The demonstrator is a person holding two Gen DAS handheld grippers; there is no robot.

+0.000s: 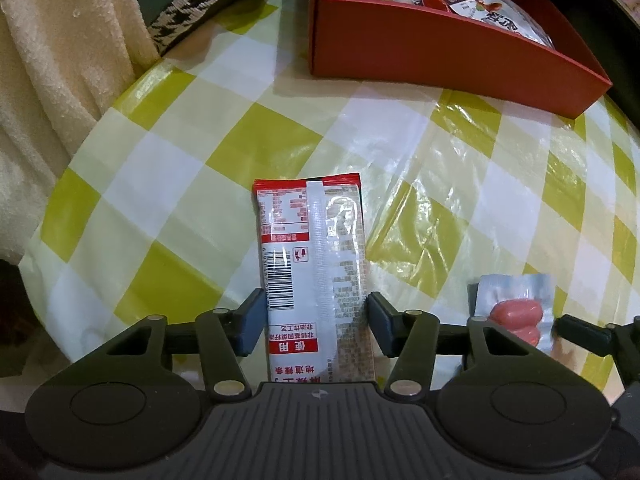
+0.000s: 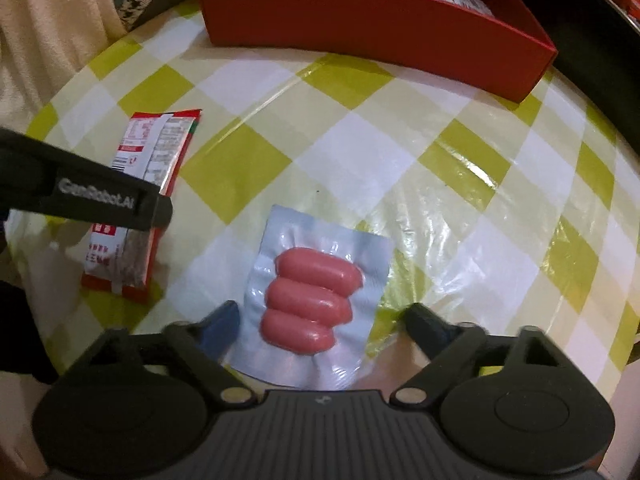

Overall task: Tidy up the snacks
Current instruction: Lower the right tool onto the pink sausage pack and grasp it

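A long red-and-white snack packet [image 1: 314, 264] lies on the checked tablecloth, back side up. My left gripper [image 1: 316, 322] straddles its near half, fingers right at its two long edges. The packet also shows in the right wrist view [image 2: 140, 184], crossed by the left gripper's finger [image 2: 100, 200]. A clear pack of three pink sausages [image 2: 314, 300] lies flat between the fingers of my right gripper [image 2: 320, 322], which is open with gaps on both sides. The sausage pack also shows in the left wrist view [image 1: 514, 312].
A red cardboard box [image 1: 440, 44] with several snack packets stands at the far side of the round table; it also shows in the right wrist view [image 2: 372, 20]. A cream towel [image 1: 48, 60] and a houndstooth cloth [image 1: 184, 8] lie off the left edge.
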